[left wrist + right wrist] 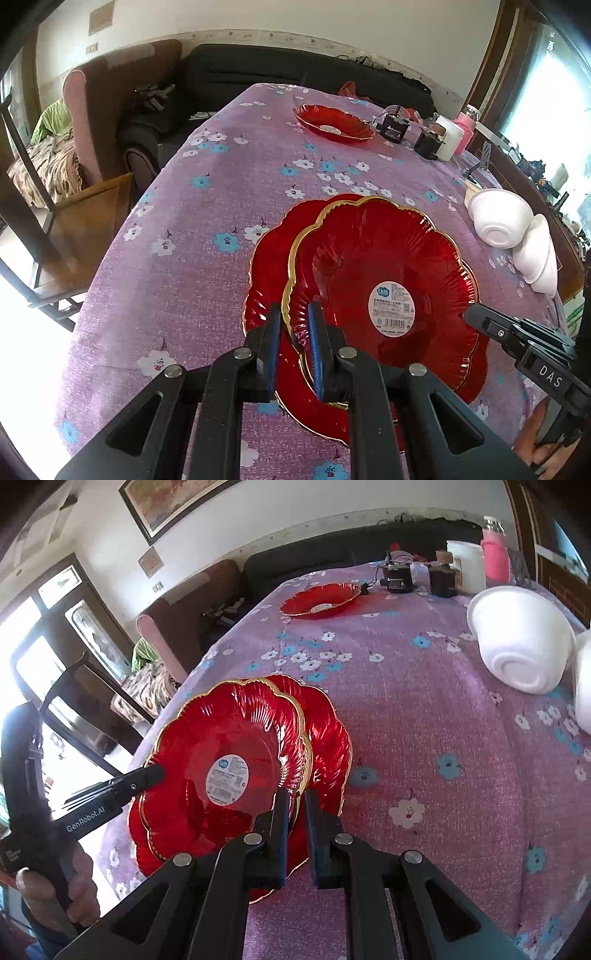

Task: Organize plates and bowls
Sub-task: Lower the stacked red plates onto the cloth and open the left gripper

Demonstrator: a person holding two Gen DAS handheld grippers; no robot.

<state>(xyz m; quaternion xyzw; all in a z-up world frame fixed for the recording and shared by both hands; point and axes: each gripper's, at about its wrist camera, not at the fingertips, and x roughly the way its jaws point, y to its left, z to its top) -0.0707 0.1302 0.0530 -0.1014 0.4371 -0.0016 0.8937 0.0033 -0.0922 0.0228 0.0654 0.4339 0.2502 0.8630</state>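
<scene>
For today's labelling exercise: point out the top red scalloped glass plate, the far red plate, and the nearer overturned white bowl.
Top red scalloped glass plate (pixel 391 310), left wrist view, its label.
Far red plate (pixel 319 600), right wrist view, centre.
Nearer overturned white bowl (pixel 521 642), right wrist view, side wall.

walls: white (pixel 258 14) | sofa: black (pixel 258 70) | armchair: brown (pixel 110 103) | window: bright (pixel 554 96) | picture: framed (pixel 173 502)

Home living room: black sofa (pixel 295 70), armchair (pixel 110 110), framed picture (pixel 177 502), floral tablecloth (pixel 207 206).
</scene>
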